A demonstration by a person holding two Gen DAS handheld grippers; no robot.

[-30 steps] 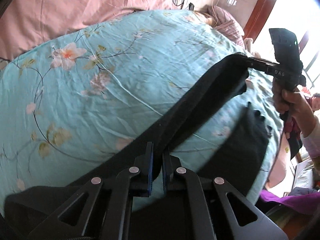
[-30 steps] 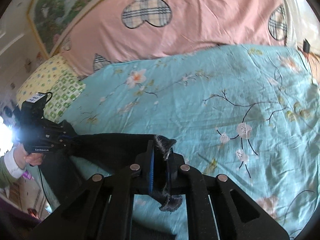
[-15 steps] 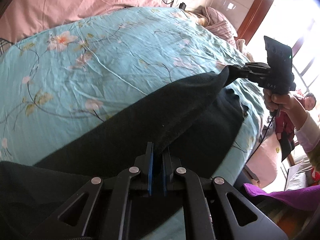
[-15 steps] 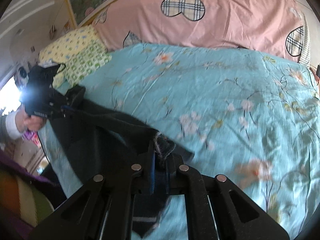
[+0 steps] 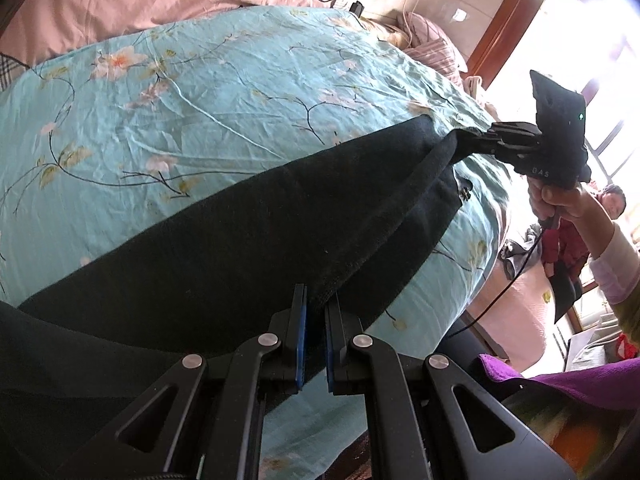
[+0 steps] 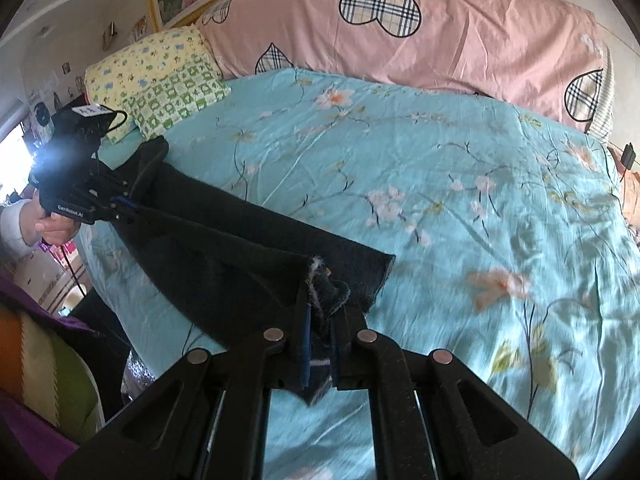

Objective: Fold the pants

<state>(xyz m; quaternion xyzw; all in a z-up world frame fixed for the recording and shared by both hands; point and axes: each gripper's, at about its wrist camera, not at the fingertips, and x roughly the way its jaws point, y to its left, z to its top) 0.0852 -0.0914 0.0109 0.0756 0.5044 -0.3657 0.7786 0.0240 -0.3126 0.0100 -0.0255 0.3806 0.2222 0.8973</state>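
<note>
Stretched across a turquoise floral bedsheet [image 6: 440, 184] — dark navy fabric pants [image 5: 248, 248], clamped at one end by left gripper [image 5: 316, 320], frayed hem end by right gripper [image 6: 320, 312].

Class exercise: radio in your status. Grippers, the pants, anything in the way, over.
Left gripper shut on black pants; right gripper shut on the frayed hem end. Pants stretched between them, partly resting on the floral bedspread. Nothing in the way.
</note>
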